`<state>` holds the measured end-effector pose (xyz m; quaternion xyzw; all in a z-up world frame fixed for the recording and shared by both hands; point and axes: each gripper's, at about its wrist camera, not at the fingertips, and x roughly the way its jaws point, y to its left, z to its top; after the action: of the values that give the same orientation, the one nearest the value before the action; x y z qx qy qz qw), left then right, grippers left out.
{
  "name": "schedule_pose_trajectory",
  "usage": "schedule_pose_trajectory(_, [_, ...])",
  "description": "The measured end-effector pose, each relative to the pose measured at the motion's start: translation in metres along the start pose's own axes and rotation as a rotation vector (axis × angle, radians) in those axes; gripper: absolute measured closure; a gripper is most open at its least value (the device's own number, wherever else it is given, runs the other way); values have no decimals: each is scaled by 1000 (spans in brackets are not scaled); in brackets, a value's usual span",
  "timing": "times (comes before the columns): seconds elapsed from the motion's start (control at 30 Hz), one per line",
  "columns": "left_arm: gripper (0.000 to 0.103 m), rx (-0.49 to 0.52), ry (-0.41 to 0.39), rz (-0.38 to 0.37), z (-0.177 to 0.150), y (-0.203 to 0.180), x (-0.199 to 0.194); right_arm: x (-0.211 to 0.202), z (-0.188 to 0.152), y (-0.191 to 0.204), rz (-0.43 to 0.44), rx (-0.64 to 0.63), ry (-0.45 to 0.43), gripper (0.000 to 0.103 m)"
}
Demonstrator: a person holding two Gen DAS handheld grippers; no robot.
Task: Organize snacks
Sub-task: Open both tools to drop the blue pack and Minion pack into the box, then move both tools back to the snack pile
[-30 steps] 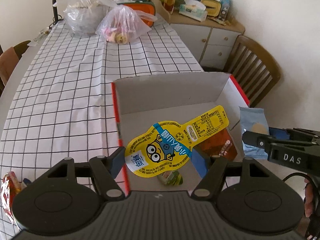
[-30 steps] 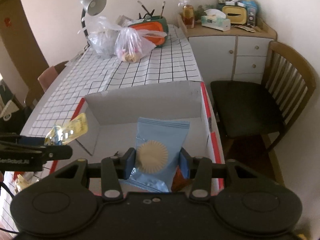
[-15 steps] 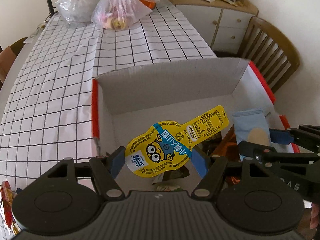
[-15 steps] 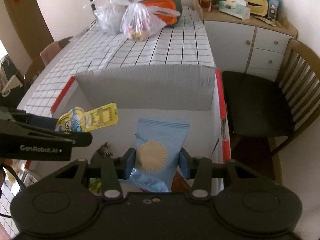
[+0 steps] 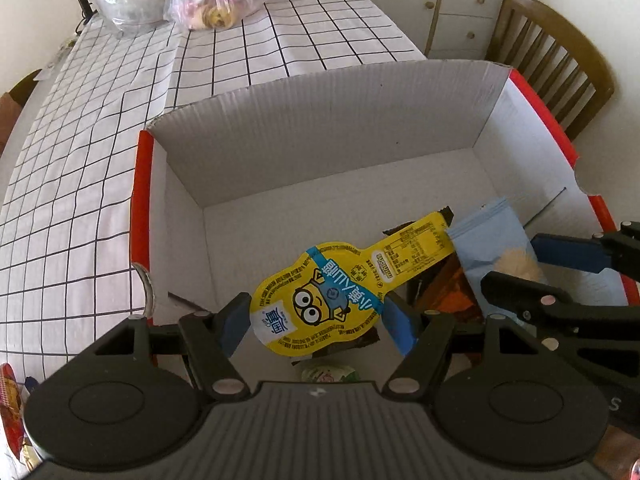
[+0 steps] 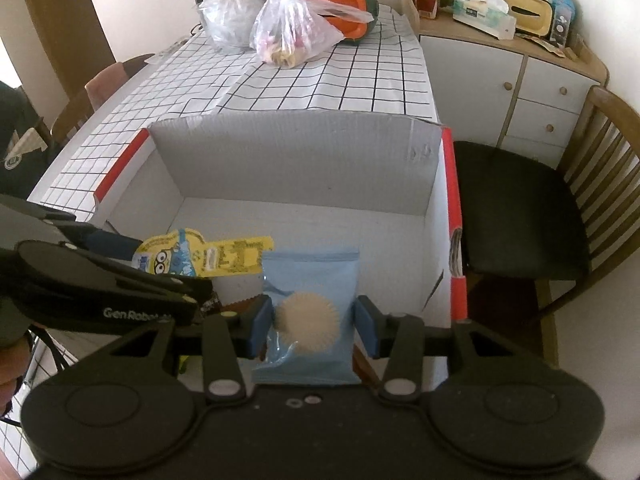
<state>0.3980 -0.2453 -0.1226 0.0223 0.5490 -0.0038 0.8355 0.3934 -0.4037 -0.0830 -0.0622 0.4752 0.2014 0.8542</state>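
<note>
- The left gripper (image 5: 318, 320) is clamped on a yellow Minion snack (image 5: 344, 288), held above the inside of the cardboard box (image 5: 320, 120).
- The right gripper (image 6: 314, 326) grips a light-blue snack packet (image 6: 310, 280) over the same box (just beside the yellow one, their tips nearly touching).
- A few wrapped snacks (image 5: 440, 300) lie on the box floor beneath.
- The box sits on the checked tabletop (image 5: 100, 160); two plastic bags (image 6: 288, 28) stand at its far end.

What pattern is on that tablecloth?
The tablecloth is white with a thin black grid of squares, clearest in the left wrist view.
</note>
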Motion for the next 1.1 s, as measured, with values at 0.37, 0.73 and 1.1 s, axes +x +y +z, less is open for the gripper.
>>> schedule_pose_trajectory(0.37, [32, -18, -28, -22, -1, 8, -12, -10, 3, -2, 8, 11, -28, 43])
schedule_pose_trajectory(0.73, [32, -33, -108, -62, -16, 23, -48, -47, 3, 11, 39, 9, -102, 30])
schedule_pose_trajectory(1.1, [32, -51, -211, -121, -41, 47, -96, -87, -4, 36, 87, 37, -176, 17])
